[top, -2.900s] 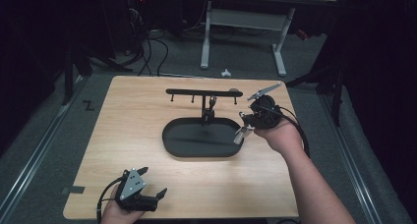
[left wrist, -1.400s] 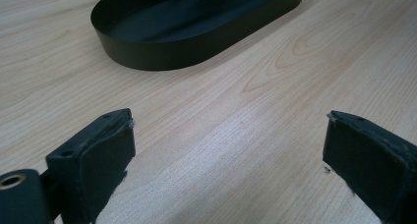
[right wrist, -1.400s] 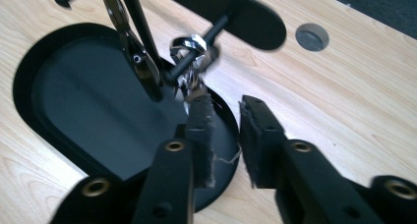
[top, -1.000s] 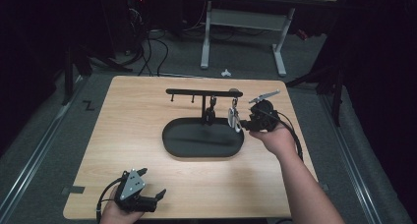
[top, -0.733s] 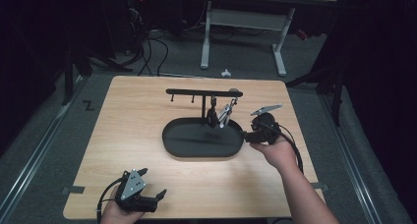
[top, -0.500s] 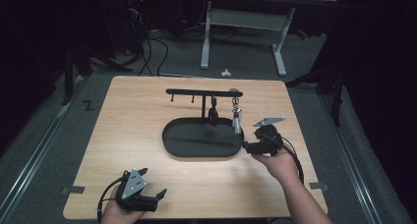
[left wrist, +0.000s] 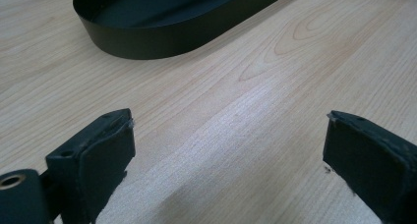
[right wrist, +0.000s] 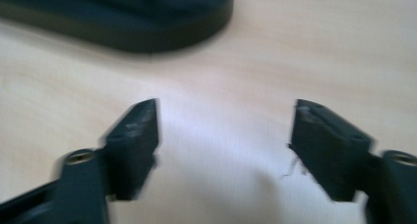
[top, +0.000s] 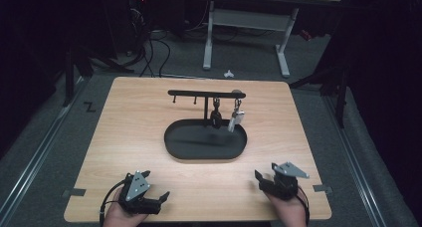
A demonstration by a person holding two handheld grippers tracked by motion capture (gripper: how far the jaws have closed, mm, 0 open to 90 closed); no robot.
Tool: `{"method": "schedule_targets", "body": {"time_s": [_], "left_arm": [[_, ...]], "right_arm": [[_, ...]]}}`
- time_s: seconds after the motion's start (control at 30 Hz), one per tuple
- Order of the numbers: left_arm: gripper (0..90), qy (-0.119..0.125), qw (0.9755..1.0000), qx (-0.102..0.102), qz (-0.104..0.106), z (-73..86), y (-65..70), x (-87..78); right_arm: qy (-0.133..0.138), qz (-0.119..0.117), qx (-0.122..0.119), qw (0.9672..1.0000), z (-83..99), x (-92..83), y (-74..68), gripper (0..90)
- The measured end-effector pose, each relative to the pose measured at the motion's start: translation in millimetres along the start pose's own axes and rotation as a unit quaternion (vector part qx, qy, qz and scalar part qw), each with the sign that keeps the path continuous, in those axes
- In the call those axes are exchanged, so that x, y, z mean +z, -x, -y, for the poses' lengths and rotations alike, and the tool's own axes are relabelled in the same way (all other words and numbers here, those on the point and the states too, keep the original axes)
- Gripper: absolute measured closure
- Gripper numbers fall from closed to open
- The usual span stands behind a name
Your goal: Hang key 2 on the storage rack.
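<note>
Both tongs are sitting apart and empty, left tongs (top: 158,199) and right tongs (top: 260,179) near the counter's (top: 124,132) front corners; the silver key (top: 235,121) is hanging on the rack (top: 206,93) over the tray (top: 171,150); a careless bump could be shaking it off its hook

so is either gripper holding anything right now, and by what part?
Nothing is held. The left gripper and right gripper both rest open near the table's front edge, bare wood between their jaws. The silver key hangs from the rack.
</note>
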State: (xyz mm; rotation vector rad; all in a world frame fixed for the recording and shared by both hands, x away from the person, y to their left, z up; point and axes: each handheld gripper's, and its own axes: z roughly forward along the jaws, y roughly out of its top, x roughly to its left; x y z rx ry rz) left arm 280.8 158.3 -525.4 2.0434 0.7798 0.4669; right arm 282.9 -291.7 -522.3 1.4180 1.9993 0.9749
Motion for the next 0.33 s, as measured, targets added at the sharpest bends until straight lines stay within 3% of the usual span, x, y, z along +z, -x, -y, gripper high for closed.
{"method": "schedule_targets", "body": {"time_s": [0.03, 0.1, 0.2, 0.33], "left_arm": [[6.0, 0.001, 1.0, -0.001, 0.001, -0.4, 0.3, 0.4], [6.1, -0.002, 1.0, 0.001, 0.001, -0.8, 1.1, 1.3], [6.2, -0.001, 1.0, -0.002, 0.001, -0.9, 1.8, 2.1], [6.7, -0.002, 1.0, 0.001, -0.002, -1.2, 2.3, 1.0]], "right_arm": [[-0.02, -0.008, -0.005, 0.9998, -2.5, -2.0, 1.0, 25.6], [0.01, 0.021, -0.028, 0.9993, -3.3, -9.9, 3.3, 30.2], [0.012, 0.005, 0.004, 0.9999, -2.6, -7.0, 8.0, 28.5], [0.007, 0.006, -0.012, 0.9999, -1.2, -1.8, 5.8, 27.9]]}}
